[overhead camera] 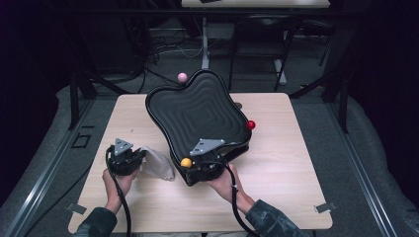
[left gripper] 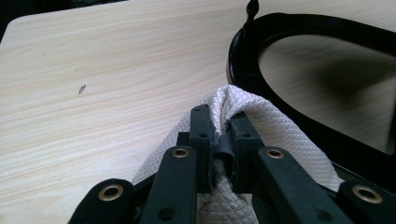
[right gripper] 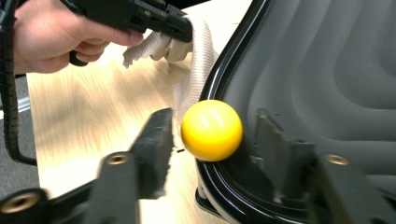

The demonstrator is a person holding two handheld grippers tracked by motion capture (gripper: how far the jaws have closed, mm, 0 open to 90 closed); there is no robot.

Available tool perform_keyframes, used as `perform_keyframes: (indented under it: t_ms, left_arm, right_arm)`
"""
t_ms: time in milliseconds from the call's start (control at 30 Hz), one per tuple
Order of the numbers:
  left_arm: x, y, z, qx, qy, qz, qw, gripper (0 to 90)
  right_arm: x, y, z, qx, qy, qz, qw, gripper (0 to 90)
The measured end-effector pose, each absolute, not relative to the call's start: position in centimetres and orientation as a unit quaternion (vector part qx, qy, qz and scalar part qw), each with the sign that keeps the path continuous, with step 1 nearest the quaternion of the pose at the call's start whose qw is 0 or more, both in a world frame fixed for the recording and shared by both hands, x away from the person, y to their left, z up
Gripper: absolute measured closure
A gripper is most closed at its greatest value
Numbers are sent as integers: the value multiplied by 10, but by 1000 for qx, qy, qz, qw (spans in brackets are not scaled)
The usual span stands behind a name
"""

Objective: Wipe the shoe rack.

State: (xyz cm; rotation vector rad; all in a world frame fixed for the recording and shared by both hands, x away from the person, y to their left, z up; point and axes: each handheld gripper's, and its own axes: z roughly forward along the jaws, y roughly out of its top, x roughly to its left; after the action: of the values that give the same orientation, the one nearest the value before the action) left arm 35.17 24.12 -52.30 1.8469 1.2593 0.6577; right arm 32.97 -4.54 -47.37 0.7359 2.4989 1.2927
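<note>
1. Tray (overhead camera: 197, 111): black, wavy-rimmed with concentric ridges, centre of the high view, on the wooden table (overhead camera: 291, 163); appears tilted, near edge raised toward the person.
2. Knobs on the tray rim: yellow ball (right gripper: 212, 130) at lower centre of the right gripper view, red ball (overhead camera: 251, 125) at the tray's right edge, pink ball (overhead camera: 182, 77) at its far edge.
3. Cloth (left gripper: 280, 135): white, textured, lower centre of the left gripper view, lying just beside the tray's left rim.
4. Left gripper (left gripper: 219, 135): jaws together, clamped on a fold of the cloth; seen at lower left of the high view.
5. Right gripper (right gripper: 212, 140): jaws apart, one either side of the yellow ball; pads do not appear to press on it.
6. Step in hand, as judged: securing the tray by its yellow knob so the cloth can be applied to it.
7. Next move, as judged: bring the right jaws in squarely on the round ball without slipping off, then carry the cloth over the rim onto the ridged surface.
</note>
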Motion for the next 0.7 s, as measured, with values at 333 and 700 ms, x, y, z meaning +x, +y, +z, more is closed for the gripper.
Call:
perform_keyframes:
  t_ms: [333,700]
  left_arm:
    - [352,241,-523,730,494,259,395,824]
    - [354,240,-524,734,490,254,396,825]
  right_arm:
    - [329,-47,-474,242,858,437,122,597]
    - [321,-81,-472,241,863,428,122,595]
